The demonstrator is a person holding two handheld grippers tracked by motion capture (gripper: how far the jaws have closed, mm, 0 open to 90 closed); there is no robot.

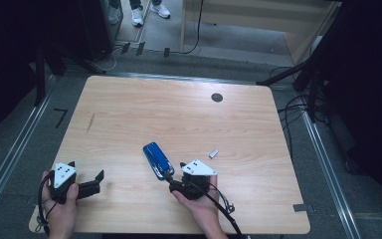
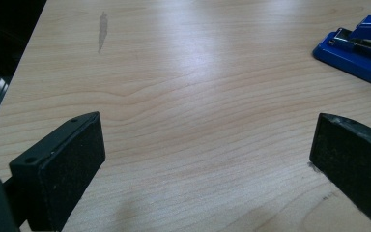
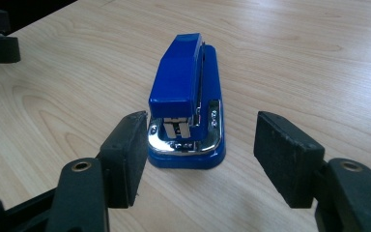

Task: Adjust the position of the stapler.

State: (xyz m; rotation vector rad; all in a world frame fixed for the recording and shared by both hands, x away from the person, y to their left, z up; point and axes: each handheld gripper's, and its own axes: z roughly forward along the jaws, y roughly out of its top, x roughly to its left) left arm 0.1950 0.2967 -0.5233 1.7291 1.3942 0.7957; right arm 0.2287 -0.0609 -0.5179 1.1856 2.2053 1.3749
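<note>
The desk (image 1: 189, 119) spreads out in front of me, pale wood grain with rounded corners, a dark round cap (image 1: 217, 97) set into it near the far edge and a grey smear (image 1: 90, 122) toward its left side. Around it lies grey floor (image 1: 10, 149) with cables, and at the far end I can see someone's white shoes (image 1: 137, 16).

My left gripper (image 1: 98, 178) sits near the desk's near-left corner, held low in my left hand (image 1: 62, 204), its jaws standing wide apart with bare wood between them. My right gripper (image 1: 171, 175) is near the middle of the near edge, in my right hand (image 1: 201, 206), cable trailing back past my wrist. Its jaws are apart, standing either side of the near end of the blue stapler (image 3: 188, 106); in the right gripper view the left pad looks to be right against the stapler's base, perhaps touching, while the right pad stands clear of it.

The stapler lies flat on the desk just ahead of that gripper, its chrome end toward me and its length running away to the upper left in the high view.

Smallest of all, a little silvery piece (image 1: 213, 153) lies on the wood to the right of the stapler, too small to make out.
</note>
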